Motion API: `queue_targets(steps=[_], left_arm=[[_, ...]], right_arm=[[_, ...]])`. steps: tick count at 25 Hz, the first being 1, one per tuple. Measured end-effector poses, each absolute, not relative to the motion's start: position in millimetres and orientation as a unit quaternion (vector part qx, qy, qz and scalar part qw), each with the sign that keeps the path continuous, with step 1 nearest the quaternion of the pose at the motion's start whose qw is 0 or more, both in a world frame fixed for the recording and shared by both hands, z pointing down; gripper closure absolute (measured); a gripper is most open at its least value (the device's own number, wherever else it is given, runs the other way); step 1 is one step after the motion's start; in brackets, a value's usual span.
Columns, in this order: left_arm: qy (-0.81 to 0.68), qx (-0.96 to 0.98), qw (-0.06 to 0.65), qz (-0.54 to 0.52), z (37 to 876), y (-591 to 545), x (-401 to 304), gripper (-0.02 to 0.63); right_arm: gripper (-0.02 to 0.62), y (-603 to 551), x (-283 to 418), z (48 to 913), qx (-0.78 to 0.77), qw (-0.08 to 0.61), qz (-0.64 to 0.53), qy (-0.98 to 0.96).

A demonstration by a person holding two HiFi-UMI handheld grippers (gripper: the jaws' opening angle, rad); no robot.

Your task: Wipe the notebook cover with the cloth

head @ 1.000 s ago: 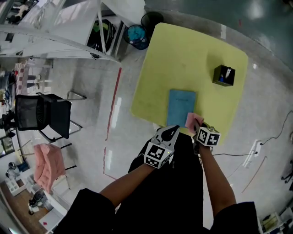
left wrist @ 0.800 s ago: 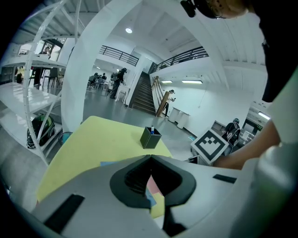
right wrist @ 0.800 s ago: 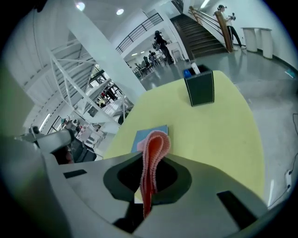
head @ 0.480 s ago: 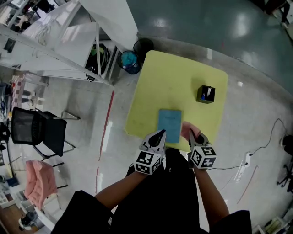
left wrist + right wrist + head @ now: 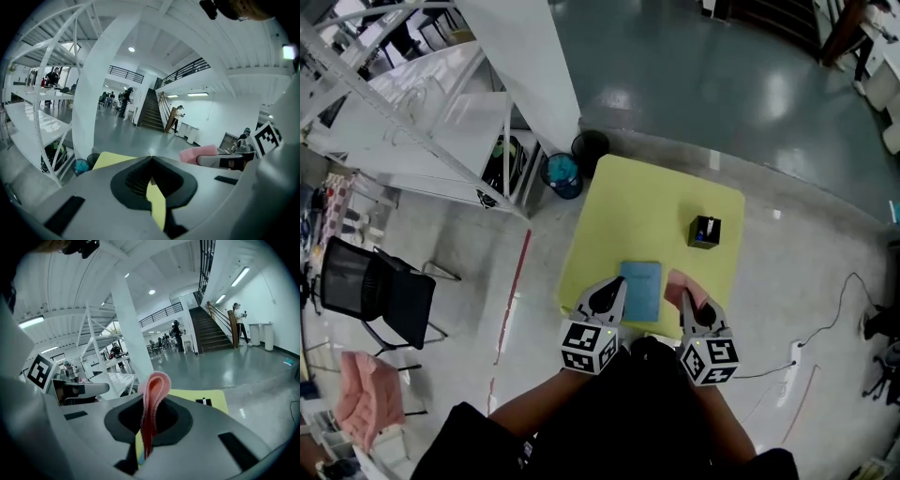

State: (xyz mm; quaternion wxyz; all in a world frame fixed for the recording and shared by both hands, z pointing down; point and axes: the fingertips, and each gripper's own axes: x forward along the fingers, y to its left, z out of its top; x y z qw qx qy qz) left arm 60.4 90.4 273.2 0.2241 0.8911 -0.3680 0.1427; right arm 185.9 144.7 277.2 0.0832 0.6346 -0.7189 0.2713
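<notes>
Right gripper [image 5: 692, 306] is pinching the folded pink cloth [image 5: 151, 413], hanging just right of the blue notebook [image 5: 640, 290] lying flat at the yellow table's [image 5: 656, 197] near edge; left gripper [image 5: 607, 295], jaws together and empty, is hovering at its left, likely to steady it.

Bright overhead ceiling lights [image 5: 131, 49]; glare on floor [image 5: 773, 94]; fisheye edges, black corners

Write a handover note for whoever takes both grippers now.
Left gripper: shut, empty, by the notebook's near left edge.
Right gripper: shut on the cloth, right of the notebook, not over it.
Notebook lies flat at the table's near edge.
Done: cloth picked up.
Left: bring the cloth onto the cover and wipe.
</notes>
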Motion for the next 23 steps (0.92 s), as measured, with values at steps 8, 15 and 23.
queue_targets(steps=[8, 15, 23], left_arm=[[-0.367, 0.910, 0.166, 0.099, 210, 90, 52, 0.598], [-0.360, 0.919, 0.151, 0.052, 186, 82, 47, 0.598], [-0.368, 0.920, 0.131, 0.046, 170, 73, 27, 0.598]], right_arm=[[0.560, 136, 175, 211, 0.651, 0.097, 0.179, -0.731], [0.560, 124, 154, 195, 0.641, 0.093, 0.159, -0.745], [0.560, 126, 142, 193, 0.657, 0.081, 0.173, -0.729]])
